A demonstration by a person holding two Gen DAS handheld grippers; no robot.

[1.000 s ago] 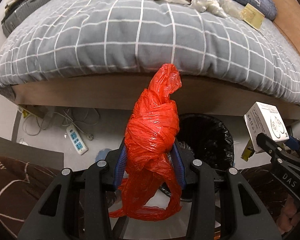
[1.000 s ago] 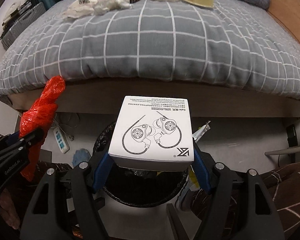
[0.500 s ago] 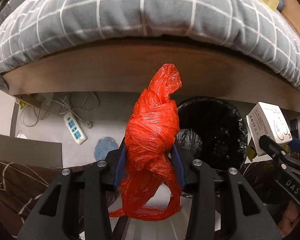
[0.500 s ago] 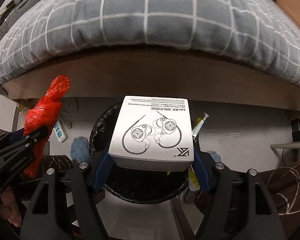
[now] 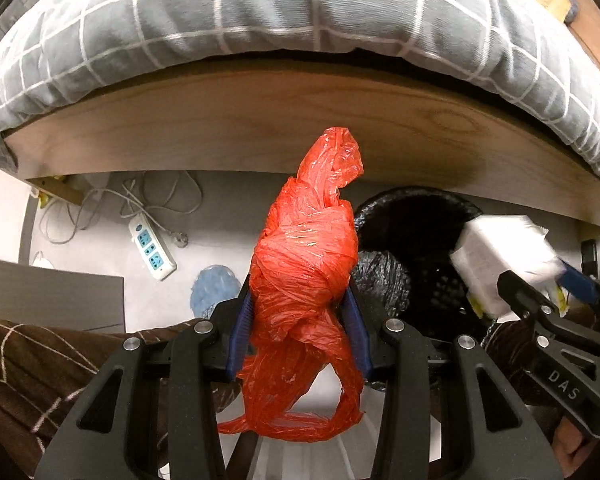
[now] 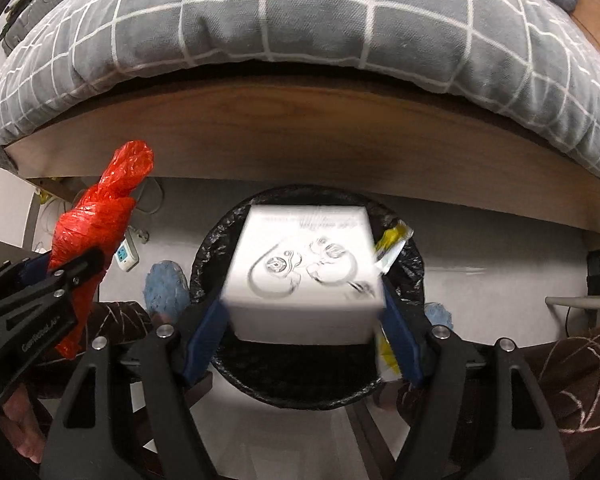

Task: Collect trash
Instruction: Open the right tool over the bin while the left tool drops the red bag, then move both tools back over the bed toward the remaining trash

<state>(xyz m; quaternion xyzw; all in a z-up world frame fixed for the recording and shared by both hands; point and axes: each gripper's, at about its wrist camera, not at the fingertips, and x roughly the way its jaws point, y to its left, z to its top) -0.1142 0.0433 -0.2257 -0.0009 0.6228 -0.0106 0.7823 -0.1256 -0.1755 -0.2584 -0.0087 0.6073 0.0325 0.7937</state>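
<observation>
White box (image 6: 304, 276) lower, over bin (image 6: 236, 372)

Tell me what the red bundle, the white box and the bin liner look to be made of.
Red bundle: thin plastic film, probably a bag; glossy, crinkled, knotted, translucent at its tip.
White box: likely printed cardboard; flat matte faces, sharp edges, line drawing of earphones, though blurred.
Bin liner: black plastic film; shiny wrinkles folded over the rim.

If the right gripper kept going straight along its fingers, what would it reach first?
Probably the black-lined trash bin, right below the right gripper. Its jaws have just been opening, and the blurred white earphone box sits between them.
</observation>
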